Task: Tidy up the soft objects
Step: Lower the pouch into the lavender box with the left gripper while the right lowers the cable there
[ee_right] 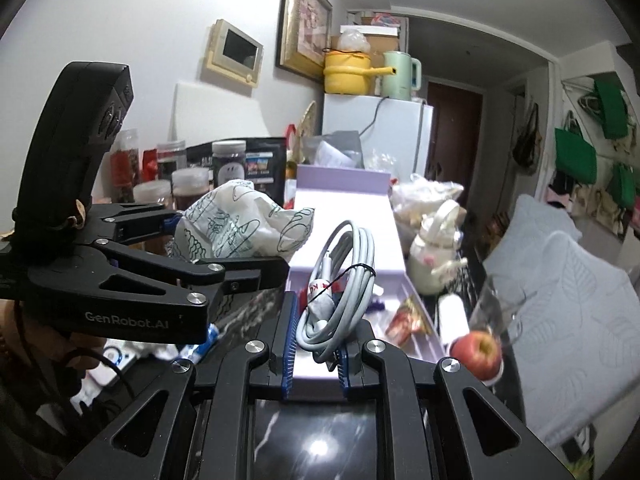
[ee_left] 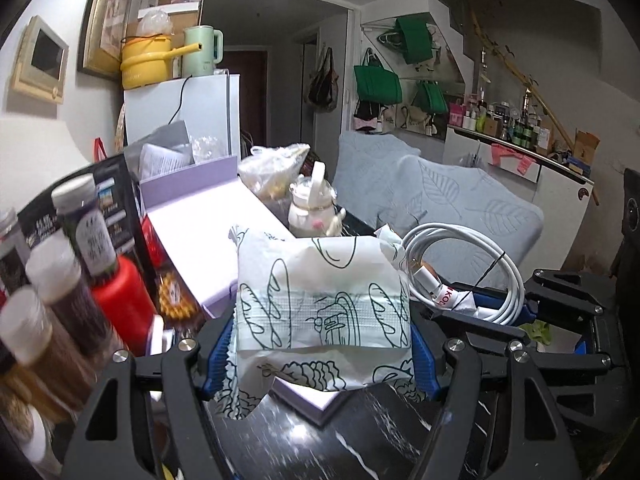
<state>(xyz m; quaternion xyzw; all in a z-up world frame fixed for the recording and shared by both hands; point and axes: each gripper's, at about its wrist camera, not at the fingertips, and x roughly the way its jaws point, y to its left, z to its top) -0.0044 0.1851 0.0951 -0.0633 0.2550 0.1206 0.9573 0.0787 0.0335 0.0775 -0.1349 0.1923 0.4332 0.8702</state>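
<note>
Black marble with white veining is showing under both of my tools: this is the table (ee_right: 316,432) top, and I am holding everything clear above it. My left gripper (ee_left: 322,354) is clamping its blue pads on a white paper bag (ee_left: 324,304) printed with green line drawings of bread. My right gripper (ee_right: 316,354) is squeezing its jaws nearly together on a coiled white cable (ee_right: 340,280), bound by a thin black tie. In the left wrist view the cable is hanging just beside the bag's right side; in the right wrist view the left gripper and its bag are sitting to the left of the cable, close by.

Beneath and just beyond the bag a lilac box (ee_left: 192,240) is lying open, running from the near part of the table toward the far edge, so it is standing directly in the way ahead. Along the table's left edge a row of spice jars (ee_left: 60,264) with pale lids and a red container (ee_left: 120,304) are crowding in. On the right side a red apple (ee_right: 478,350) is resting near the edge, with a snack packet (ee_right: 408,318) between it and the box. Farther on, a white bottle with a loop handle (ee_left: 312,208) and a crumpled plastic bag (ee_left: 276,168) are standing beside the box. Past the table's right edge a pale blue leaf-patterned cushion (ee_left: 452,200) is sitting. At the far end a white fridge (ee_left: 188,112) is carrying a yellow pot (ee_left: 148,60) and a green kettle (ee_left: 202,50).
</note>
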